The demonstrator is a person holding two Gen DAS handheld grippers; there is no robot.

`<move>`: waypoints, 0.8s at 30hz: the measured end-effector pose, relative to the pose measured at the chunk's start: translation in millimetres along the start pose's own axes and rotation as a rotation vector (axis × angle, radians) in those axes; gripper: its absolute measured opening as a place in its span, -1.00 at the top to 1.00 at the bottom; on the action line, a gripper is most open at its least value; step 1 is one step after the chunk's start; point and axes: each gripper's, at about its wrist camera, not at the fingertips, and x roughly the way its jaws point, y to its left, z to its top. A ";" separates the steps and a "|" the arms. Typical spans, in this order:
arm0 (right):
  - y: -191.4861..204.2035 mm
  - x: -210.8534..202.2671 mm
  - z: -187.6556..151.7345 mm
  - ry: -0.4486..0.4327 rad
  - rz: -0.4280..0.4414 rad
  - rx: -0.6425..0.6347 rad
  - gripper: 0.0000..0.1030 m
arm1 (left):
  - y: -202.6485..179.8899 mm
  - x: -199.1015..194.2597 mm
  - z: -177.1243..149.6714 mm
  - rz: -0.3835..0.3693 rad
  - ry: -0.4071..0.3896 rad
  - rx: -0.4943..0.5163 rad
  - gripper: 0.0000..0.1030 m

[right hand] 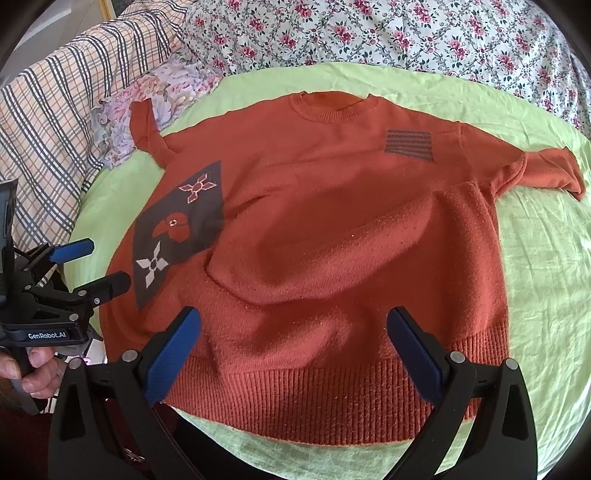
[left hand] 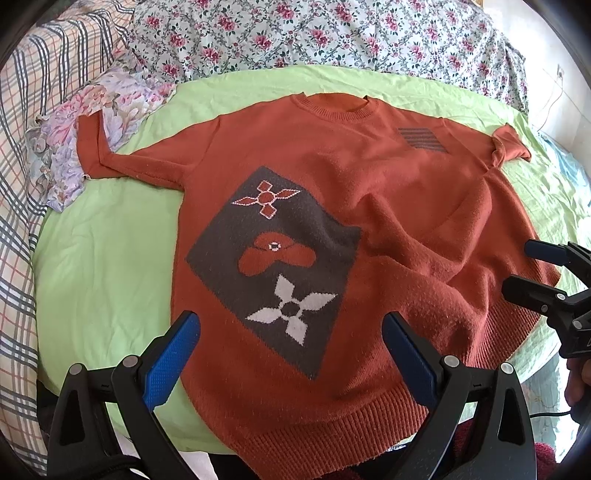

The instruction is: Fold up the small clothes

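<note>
An orange knit sweater (left hand: 369, 177) (right hand: 332, 229) lies face up on a light green sheet (left hand: 103, 266) (right hand: 546, 266), collar far, ribbed hem near. It has a dark patch with flower shapes (left hand: 273, 258) (right hand: 177, 229) and a small striped patch (left hand: 421, 138) (right hand: 408, 146). Both sleeves spread outward, and the body is rumpled with a raised fold at its right half. My left gripper (left hand: 291, 325) hovers open above the hem's left part. My right gripper (right hand: 293, 321) hovers open above the hem's right part and holds nothing. Each gripper also shows in the other's view, the right gripper (left hand: 517, 267) and the left gripper (right hand: 107, 264).
A floral cloth (left hand: 92, 122) (right hand: 147, 99) lies under the left sleeve's end. Plaid bedding (left hand: 22, 184) (right hand: 55, 110) lies to the left and flowered bedding (left hand: 332, 33) (right hand: 369, 33) behind. A hand (right hand: 33, 373) holds the left gripper's handle. Green sheet lies bare at both sides.
</note>
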 end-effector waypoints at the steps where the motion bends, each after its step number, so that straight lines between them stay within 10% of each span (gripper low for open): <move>1: 0.0 0.2 0.1 0.008 -0.004 -0.002 -0.96 | -0.3 0.8 0.9 0.001 -0.001 0.002 -0.92; 14: -12.9 0.1 8.3 -0.060 0.029 0.034 -0.96 | 3.4 18.1 17.0 -0.019 0.015 0.008 -0.92; 24: -93.2 -19.7 44.7 -0.154 -0.028 0.168 -0.96 | 12.2 41.2 54.5 -0.025 0.058 -0.030 -0.93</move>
